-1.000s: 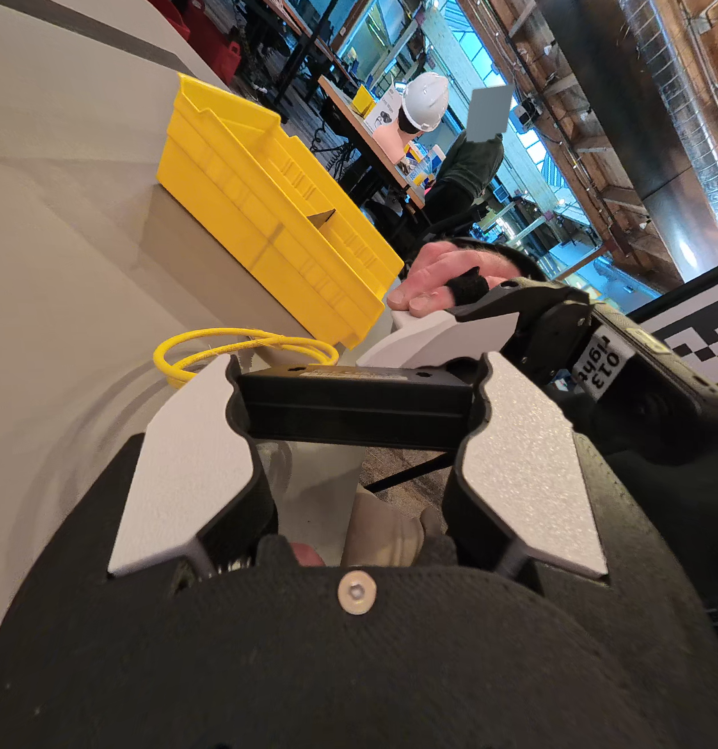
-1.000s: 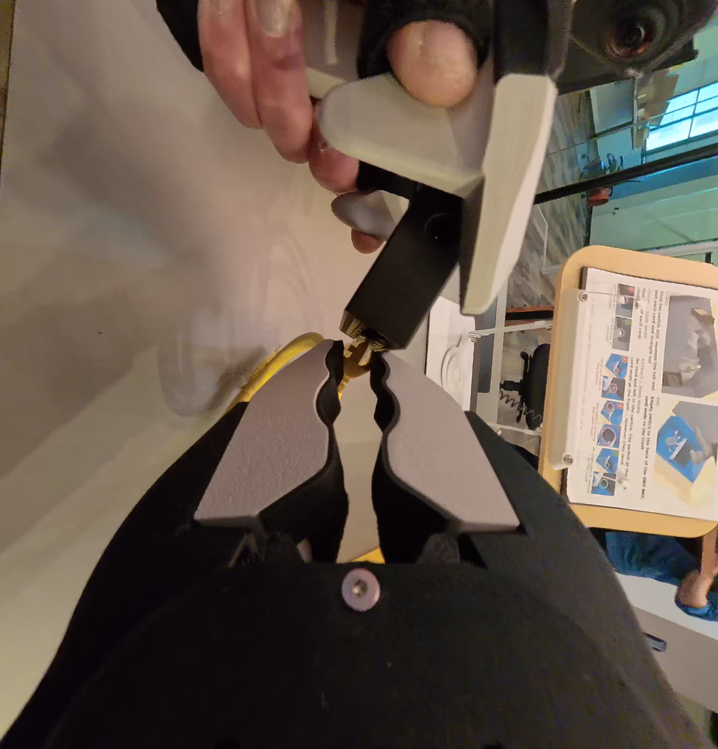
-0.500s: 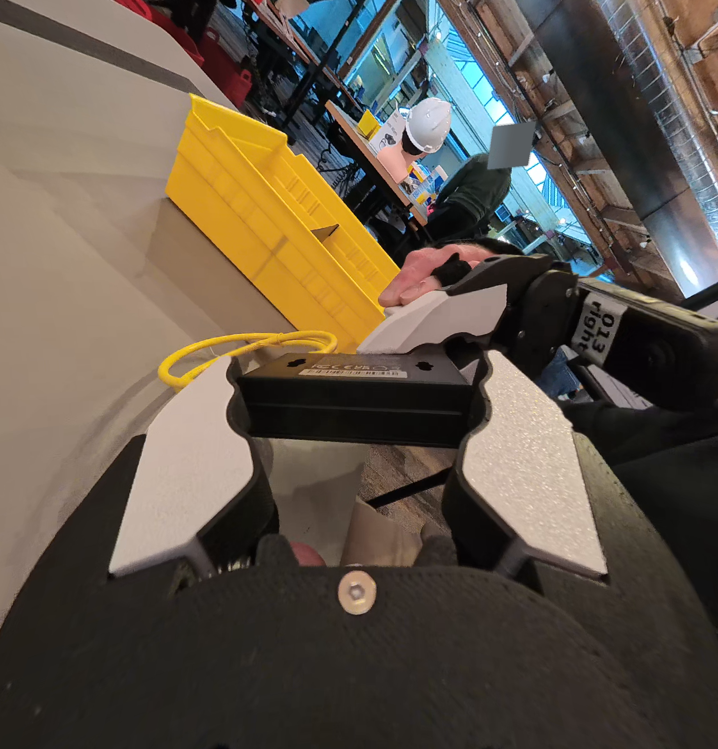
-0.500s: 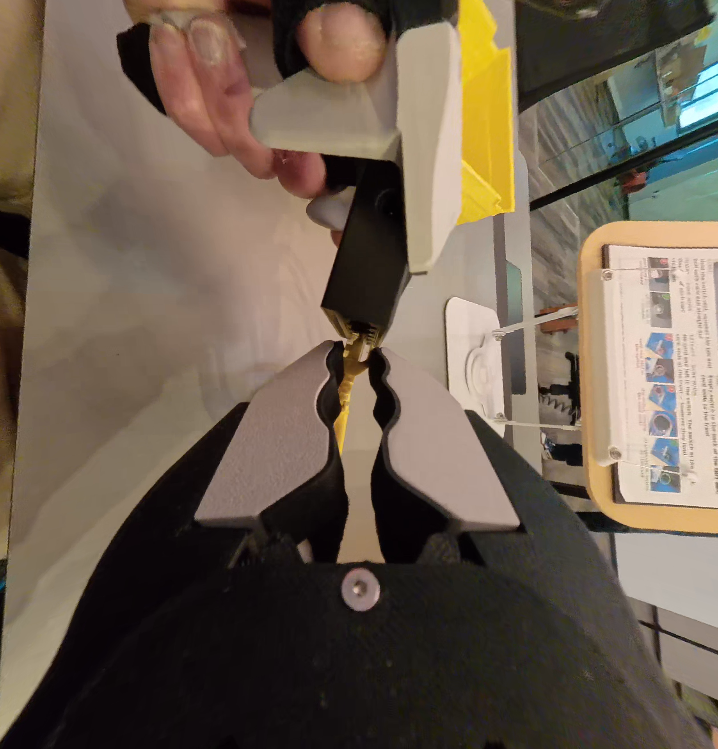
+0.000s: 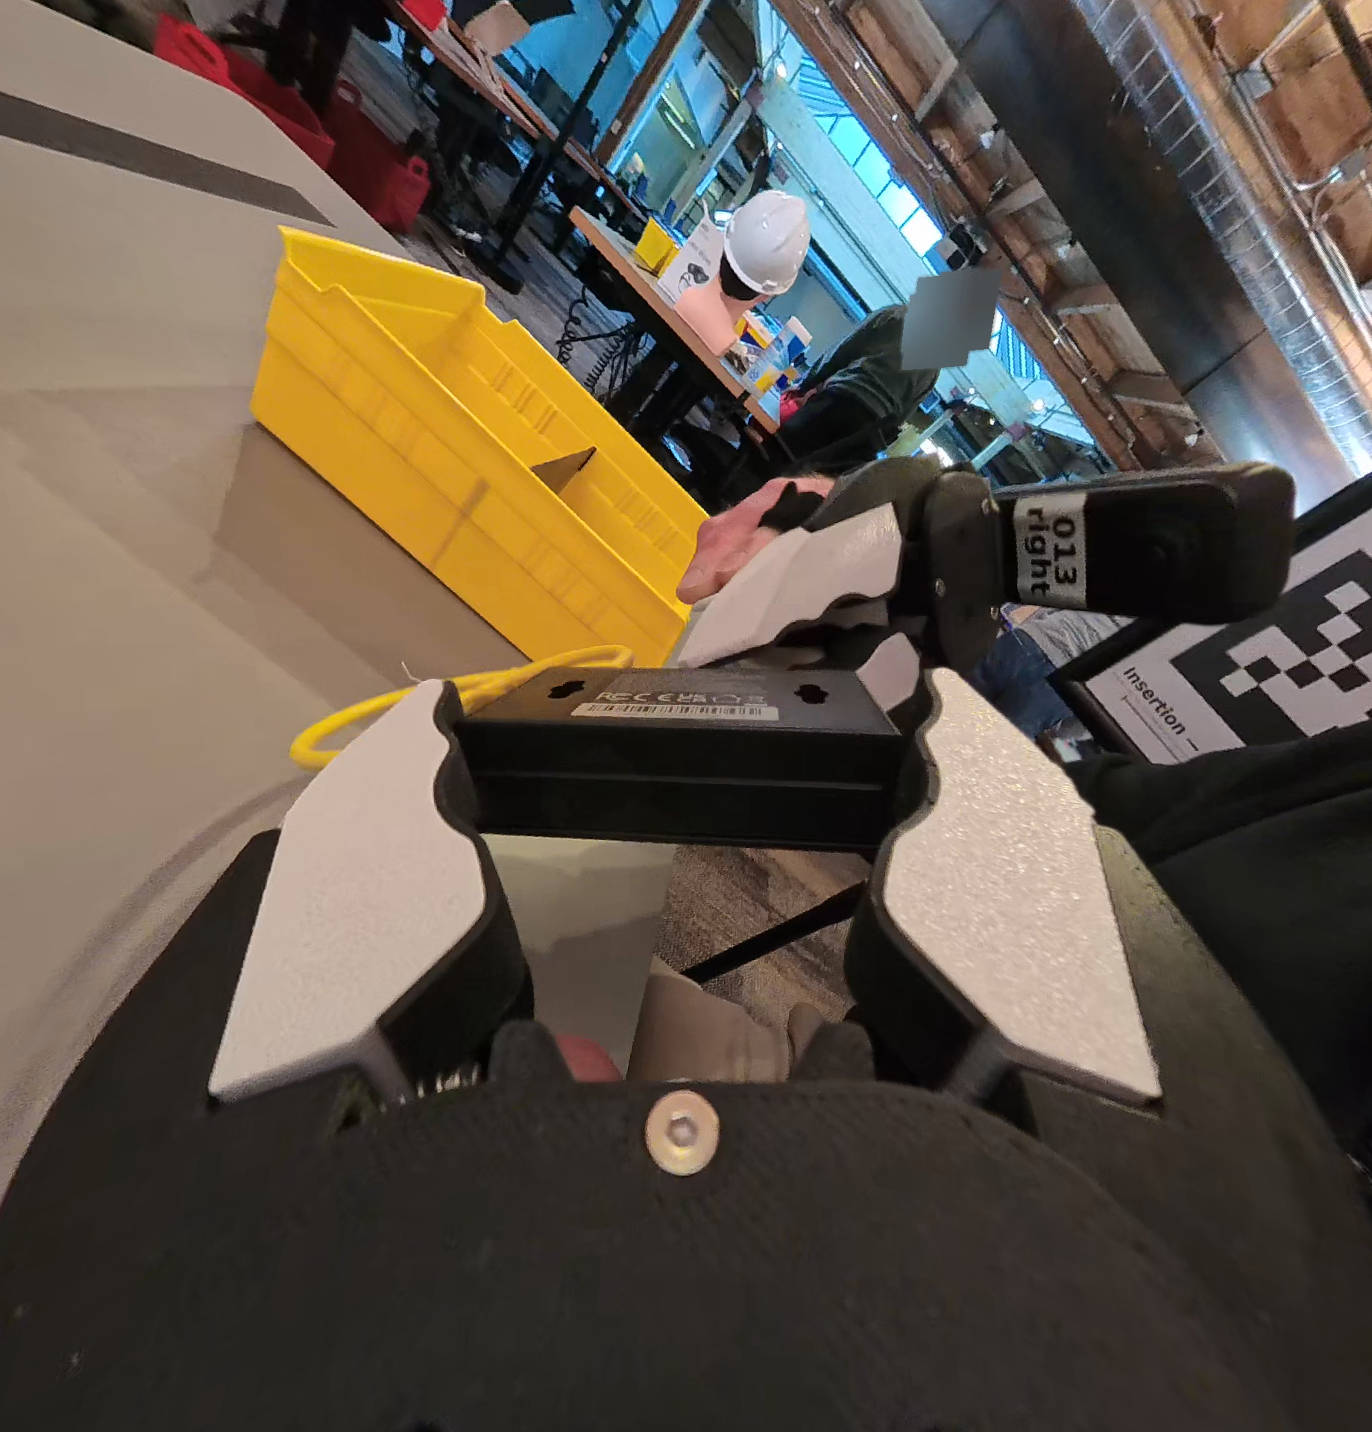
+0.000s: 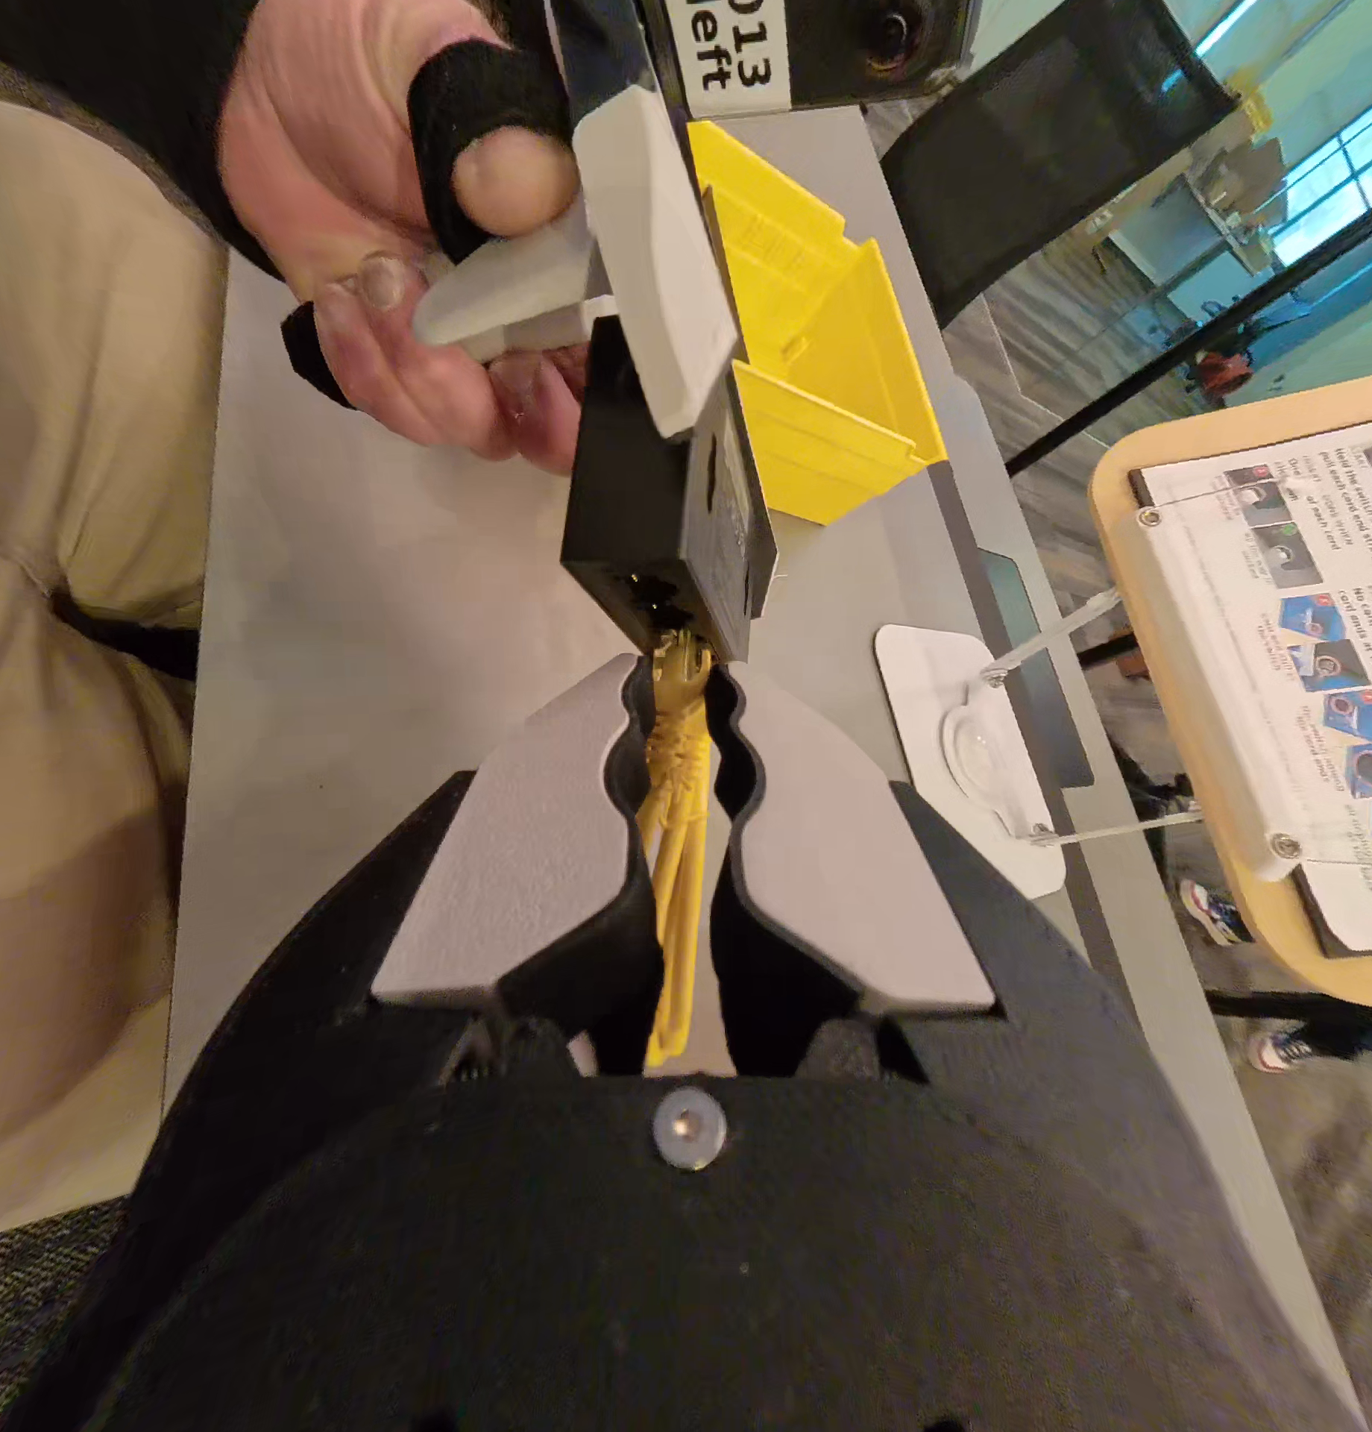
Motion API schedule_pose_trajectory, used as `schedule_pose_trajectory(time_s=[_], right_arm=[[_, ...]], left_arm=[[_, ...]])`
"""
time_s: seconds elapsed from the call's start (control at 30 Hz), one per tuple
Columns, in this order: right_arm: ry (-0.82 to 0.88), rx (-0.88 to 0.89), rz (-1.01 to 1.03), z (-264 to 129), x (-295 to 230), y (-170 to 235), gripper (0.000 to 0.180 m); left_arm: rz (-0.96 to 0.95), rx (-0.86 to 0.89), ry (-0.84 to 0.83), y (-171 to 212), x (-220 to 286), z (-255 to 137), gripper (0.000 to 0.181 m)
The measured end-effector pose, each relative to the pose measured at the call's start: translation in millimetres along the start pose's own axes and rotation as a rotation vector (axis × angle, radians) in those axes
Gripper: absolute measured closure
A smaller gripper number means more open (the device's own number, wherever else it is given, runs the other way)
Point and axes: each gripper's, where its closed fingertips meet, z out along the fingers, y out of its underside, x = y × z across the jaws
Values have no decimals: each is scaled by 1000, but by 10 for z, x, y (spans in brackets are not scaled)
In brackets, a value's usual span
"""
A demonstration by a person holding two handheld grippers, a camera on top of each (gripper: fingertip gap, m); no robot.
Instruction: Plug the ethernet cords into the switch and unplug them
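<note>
My left gripper [image 5: 679, 755] is shut on a black network switch [image 5: 679, 744] and holds it above the grey table, its labelled underside up. In the right wrist view the switch [image 6: 629, 504] points its port side down at my right gripper [image 6: 677, 686]. That gripper is shut on the plug end of a yellow ethernet cord [image 6: 679, 775]. The plug tip sits at the switch's port opening; I cannot tell whether it is seated. The cord's loop [image 5: 404, 701] lies on the table behind the switch. The right gripper [image 5: 845, 612] shows beyond the switch in the left wrist view.
A yellow plastic bin [image 5: 466, 465] stands on the grey table [image 5: 110, 581] beyond the switch, also in the right wrist view [image 6: 814, 387]. A wooden board with an instruction sheet [image 6: 1279, 674] stands on a clear stand at the right. A person's hand [image 6: 373, 256] holds the left gripper. My left and right fingertips are right by each other.
Both grippers have swung round together, so the bin and table now show behind the switch. The plug has stayed at the switch's port side, and more of the cord shows between the right fingers.
</note>
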Motion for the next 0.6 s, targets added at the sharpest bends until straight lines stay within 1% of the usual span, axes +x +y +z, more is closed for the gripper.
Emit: schedule_pose_trajectory(time_s=[0.07, 0.23, 0.6], right_arm=[[-4, -28, 0, 46, -26, -2, 166], [6, -89, -103, 97, -98, -15, 164], [171, -202, -359, 93, -96, -40, 167]], left_arm=[[-32, 24, 5, -19, -31, -19, 75], [0, 15, -7, -24, -17, -32, 74], [-6, 16, 2, -44, 1, -36, 75]])
